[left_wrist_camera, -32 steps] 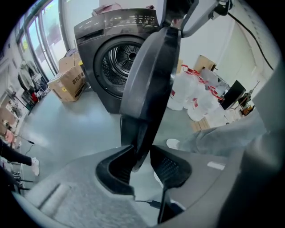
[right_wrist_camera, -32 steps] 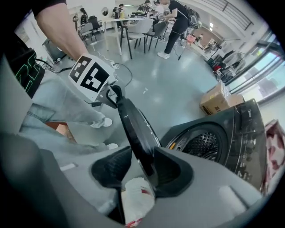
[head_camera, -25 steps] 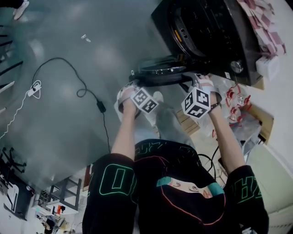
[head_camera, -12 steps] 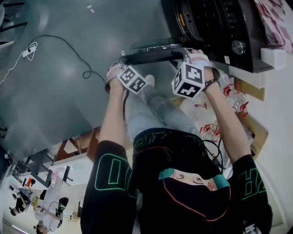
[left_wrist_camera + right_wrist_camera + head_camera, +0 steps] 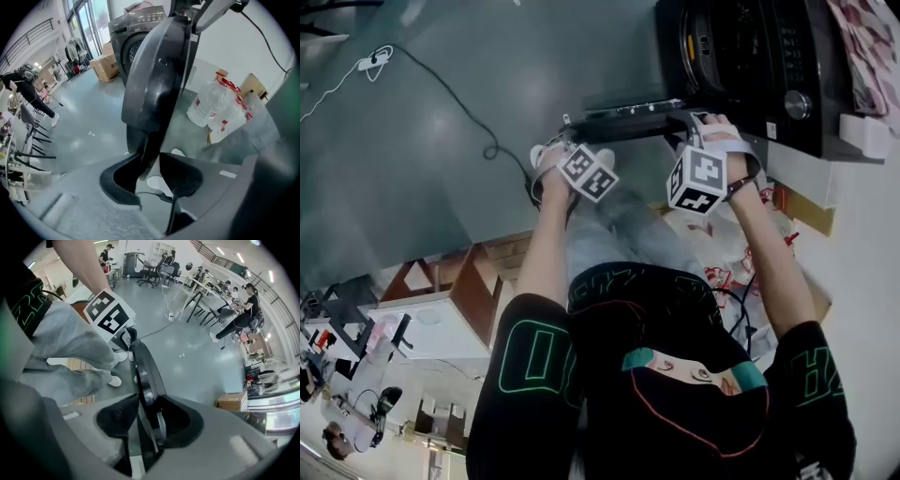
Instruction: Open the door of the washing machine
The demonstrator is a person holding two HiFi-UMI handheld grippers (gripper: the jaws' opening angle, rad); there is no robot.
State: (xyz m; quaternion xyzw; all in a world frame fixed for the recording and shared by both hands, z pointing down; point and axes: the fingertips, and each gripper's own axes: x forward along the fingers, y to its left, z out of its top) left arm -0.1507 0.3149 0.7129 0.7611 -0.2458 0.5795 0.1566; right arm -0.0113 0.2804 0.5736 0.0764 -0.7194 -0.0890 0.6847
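Observation:
The dark washing machine stands at the top right of the head view. Its round door is swung out and shows edge-on. My left gripper holds the door's rim at the left end. In the left gripper view the rim runs down between the jaws of the left gripper, which have just been opening and still touch it. My right gripper is shut on the rim nearer the machine. The rim sits deep between the jaws of the right gripper.
Clear plastic bags with red print and a cardboard box lie right of my legs. A black cable trails over the grey floor. A low wooden-sided cabinet stands at the left. People sit at desks far off.
Both grippers have travelled sideways with the door's rim, and their marker cubes have rolled. The door, earlier seen as a flat oval, now shows as a thin edge.

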